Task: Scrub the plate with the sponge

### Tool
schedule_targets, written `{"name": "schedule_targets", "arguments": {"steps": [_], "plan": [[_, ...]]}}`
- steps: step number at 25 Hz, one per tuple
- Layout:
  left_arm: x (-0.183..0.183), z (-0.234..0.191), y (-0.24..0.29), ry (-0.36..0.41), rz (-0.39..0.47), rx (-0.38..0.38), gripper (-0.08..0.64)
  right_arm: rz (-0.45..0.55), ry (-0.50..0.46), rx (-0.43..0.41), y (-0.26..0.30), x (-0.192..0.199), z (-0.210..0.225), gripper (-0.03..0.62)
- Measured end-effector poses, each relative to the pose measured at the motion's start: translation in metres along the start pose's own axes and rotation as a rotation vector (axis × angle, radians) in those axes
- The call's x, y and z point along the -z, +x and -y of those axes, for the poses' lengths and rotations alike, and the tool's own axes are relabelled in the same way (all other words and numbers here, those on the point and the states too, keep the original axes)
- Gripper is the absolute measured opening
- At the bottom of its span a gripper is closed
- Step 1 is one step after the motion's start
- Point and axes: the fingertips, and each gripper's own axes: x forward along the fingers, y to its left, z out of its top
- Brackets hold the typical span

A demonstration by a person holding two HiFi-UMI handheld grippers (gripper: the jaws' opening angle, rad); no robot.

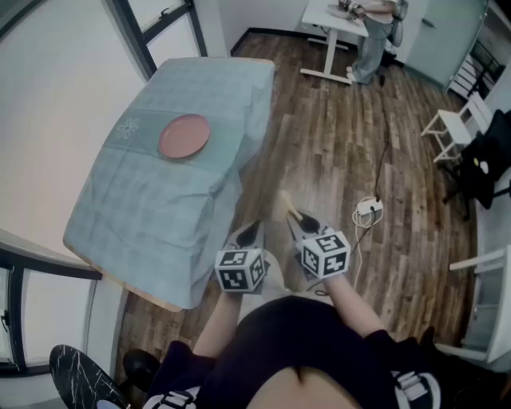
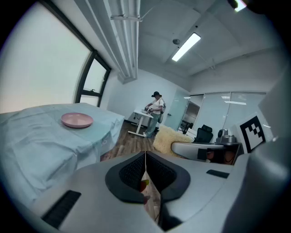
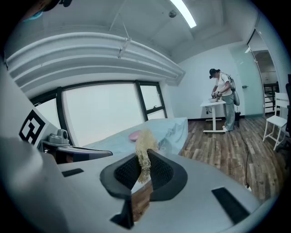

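1. Well ahead of both grippers and off to their left, a pink plate [image 1: 184, 136] lies flat on a table [image 1: 144, 216] draped in a pale blue-green cloth. Nothing is touching it.
2. The sponge [image 3: 145, 152], a pale, fibrous, straw-coloured pad, is clamped between the jaws of the right gripper [image 3: 144, 160]. It is held upright, with most of it standing out past the jaw tips.
3. In the right gripper view the plate is seen just behind the top of the sponge, but the head view shows the two well apart, with wooden floor [image 1: 343, 144] under the grippers.
4. The jaws of the left gripper [image 2: 145, 157] are pressed together and nothing is held between them. Only a thin slit of floor shows through.
5. Only the left gripper view shows the sponge from the side, to the right of its own jaws, with the right gripper's marker cube beyond.
6. Only the head view shows both grippers side by side near the table's near corner, close to the person's body, along with a flower motif on the cloth beside the plate.
7. Far ahead of the grippers, another person [image 1: 375, 40] is standing at a white desk [image 1: 335, 16].
8. To the right of the grippers, a white chair [image 1: 455, 124] and a cable with a white socket block [image 1: 369, 209] are seen on the floor.
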Motion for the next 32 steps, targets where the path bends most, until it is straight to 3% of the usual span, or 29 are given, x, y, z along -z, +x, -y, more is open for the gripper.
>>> {"name": "schedule_targets", "arguments": {"steps": [11,19,32], "plan": [[-0.003,-0.019,0.023,-0.012,-0.031,-0.005,0.015,-0.011,-0.015,-0.02,0.03,-0.007,0.006,0.035],[-0.029,-0.033,0.066,-0.043,-0.033,-0.016,0.015,0.031,0.033,-0.043,0.054,-0.03,0.033,0.035],[-0.073,-0.091,0.125,-0.095,-0.034,-0.084,0.015,-0.039,0.054,-0.083,0.144,-0.056,0.058,0.035]]}}
